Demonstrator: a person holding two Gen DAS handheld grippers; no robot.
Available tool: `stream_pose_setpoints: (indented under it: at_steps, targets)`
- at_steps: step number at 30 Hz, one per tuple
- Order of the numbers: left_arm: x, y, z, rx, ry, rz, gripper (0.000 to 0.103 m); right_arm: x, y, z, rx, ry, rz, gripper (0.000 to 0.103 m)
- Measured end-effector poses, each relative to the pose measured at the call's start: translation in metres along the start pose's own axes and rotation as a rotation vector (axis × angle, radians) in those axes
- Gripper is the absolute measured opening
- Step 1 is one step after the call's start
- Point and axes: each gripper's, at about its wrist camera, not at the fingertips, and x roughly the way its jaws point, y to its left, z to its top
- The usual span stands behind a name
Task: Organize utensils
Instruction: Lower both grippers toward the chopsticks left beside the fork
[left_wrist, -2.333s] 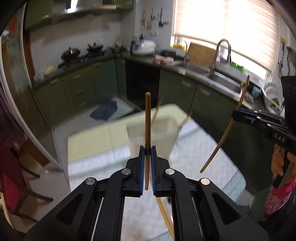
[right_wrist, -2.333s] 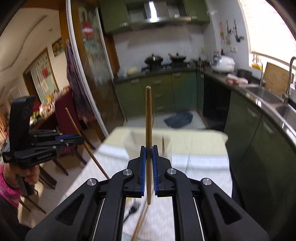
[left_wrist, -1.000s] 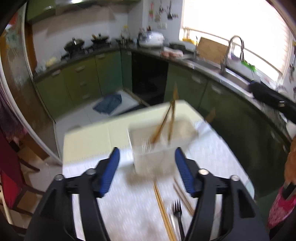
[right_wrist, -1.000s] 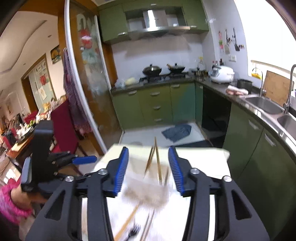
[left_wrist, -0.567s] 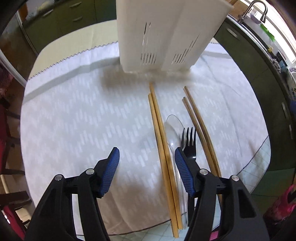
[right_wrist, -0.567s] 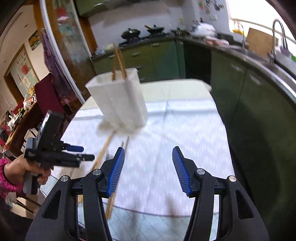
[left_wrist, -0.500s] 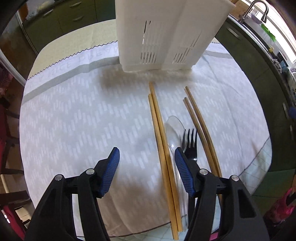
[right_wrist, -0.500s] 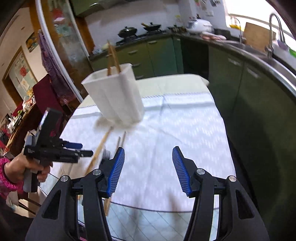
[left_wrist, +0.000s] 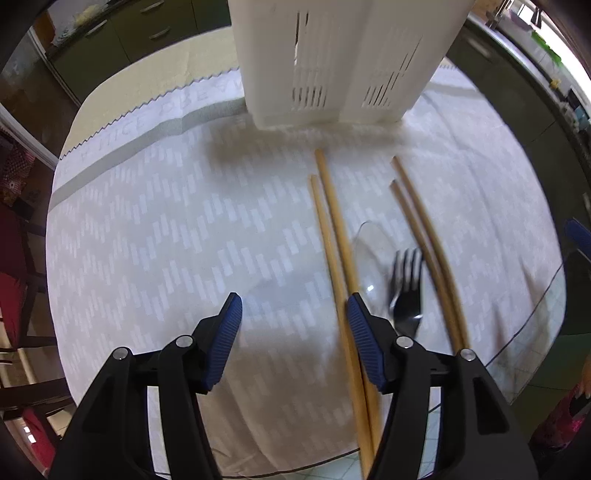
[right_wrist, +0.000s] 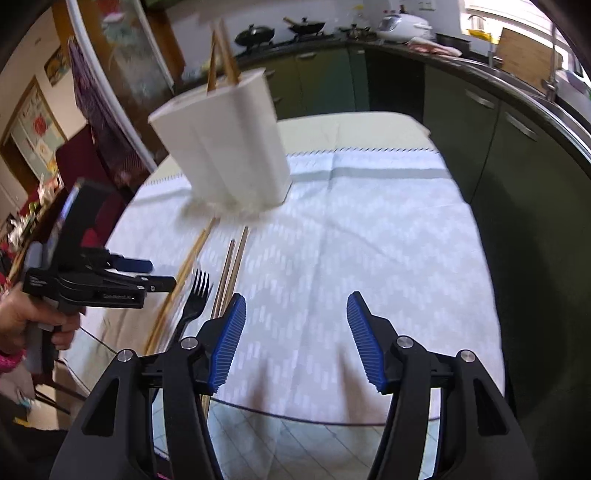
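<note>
- The left hand-held gripper (left_wrist: 293, 314) hangs over the cloth-covered surface (left_wrist: 147, 240) with its jaws wide and nothing between them. Its right finger overlaps the left pair of chopsticks (left_wrist: 334, 236) in the left wrist view. A straight descent could land that finger on the sticks and roll them apart.
- Those two sticks lie touching, side by side. Closing on them may take both, or pinch one and flick the other.
- The clear spoon (left_wrist: 369, 251) and the black fork (left_wrist: 406, 291) lie between the two pairs near the front edge. A sweep could nudge them over that edge.
- The right pair of chopsticks (left_wrist: 424, 240) lies just beside the fork. Lifting it could drag the fork.
- The right hand-held gripper (right_wrist: 293, 317) has just been opening and holds nothing. It hangs to the right of all the utensils, so reaching left risks meeting the other gripper.
- The white holder (right_wrist: 221, 147) stands toward the far edge with two chopsticks (right_wrist: 221, 51) leaning in it. A hard drop could tip it.
</note>
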Motion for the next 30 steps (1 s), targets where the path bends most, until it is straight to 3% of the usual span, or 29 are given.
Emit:
stream_pose_setpoints:
  at_steps: [2, 8, 13, 19, 23, 26, 30]
  targets:
    - [0.003, -0.002, 0.003, 0.031, -0.017, 0.034, 0.059, 0.014, 0.010, 0.001, -0.026, 0.020, -0.021, 0.057]
    - [0.004, 0.015, -0.004, 0.027, -0.001, 0.033, 0.055, 0.048, 0.038, 0.000, -0.120, 0.056, -0.074, 0.057]
    - [0.006, 0.040, -0.011, 0.011, 0.005, 0.038, 0.055, 0.070, 0.048, 0.006, -0.127, 0.078, -0.050, 0.042]
    - [0.007, 0.056, -0.017, 0.016, -0.009, 0.027, 0.054, 0.093, 0.061, 0.010, -0.147, 0.116, -0.059, 0.032]
    - [0.005, 0.057, -0.021, 0.030, -0.008, 0.020, 0.050, 0.101, 0.068, 0.014, -0.166, 0.124, -0.077, 0.029]
    - [0.003, 0.040, -0.016, 0.026, -0.010, 0.020, 0.037, 0.103, 0.073, 0.015, -0.176, 0.129, -0.077, 0.025]
    - [0.001, 0.044, -0.011, 0.003, -0.009, 0.020, 0.027, 0.104, 0.080, 0.014, -0.196, 0.134, -0.078, 0.024]
